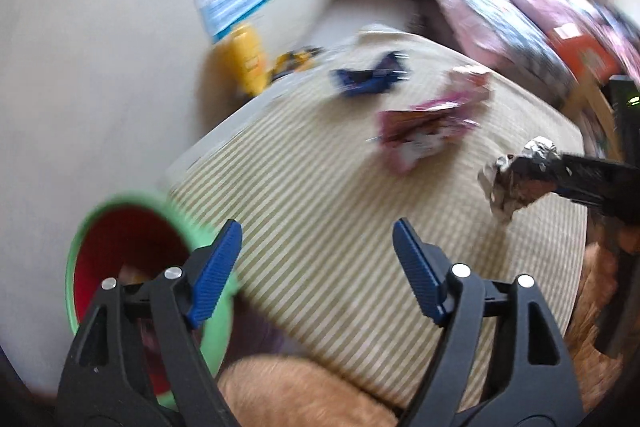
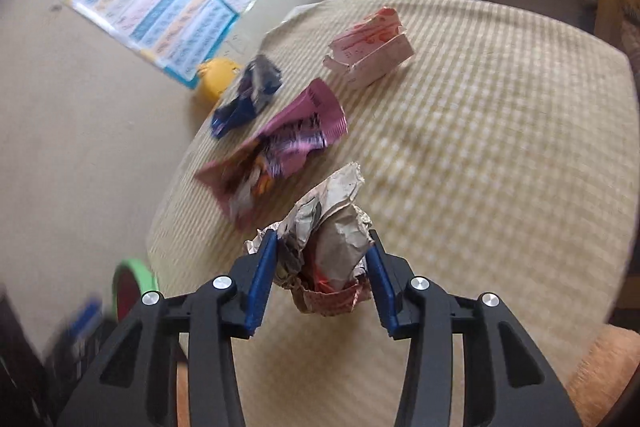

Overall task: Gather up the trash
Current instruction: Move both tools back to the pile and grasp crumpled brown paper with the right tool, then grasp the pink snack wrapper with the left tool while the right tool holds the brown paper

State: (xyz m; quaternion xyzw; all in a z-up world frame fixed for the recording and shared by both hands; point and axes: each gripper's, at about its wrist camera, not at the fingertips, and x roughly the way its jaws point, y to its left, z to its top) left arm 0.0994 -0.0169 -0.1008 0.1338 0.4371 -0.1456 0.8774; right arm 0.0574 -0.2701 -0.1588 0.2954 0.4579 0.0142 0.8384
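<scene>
My right gripper (image 2: pixel 322 247) is shut on a crumpled paper-and-foil wad (image 2: pixel 328 223), held above the checked tablecloth (image 2: pixel 480 147); the wad shows at the right of the left wrist view (image 1: pixel 516 175). My left gripper (image 1: pixel 318 239) is open and empty above the table's near edge. A green bin with a red inside (image 1: pixel 120 247) stands on the floor to its left, also in the right wrist view (image 2: pixel 134 281). On the table lie a pink wrapper (image 2: pixel 280 147) (image 1: pixel 420 131), a blue wrapper (image 2: pixel 248 95) (image 1: pixel 368 77) and a torn pink-white carton (image 2: pixel 370 47) (image 1: pixel 472 77).
A yellow bottle (image 1: pixel 248 59) stands on the floor by the table's far left edge. A poster (image 2: pixel 172 3) hangs on the wall. A bed with blankets (image 1: pixel 500 11) lies beyond the table. An orange furry cushion (image 1: pixel 288 387) is at the near edge.
</scene>
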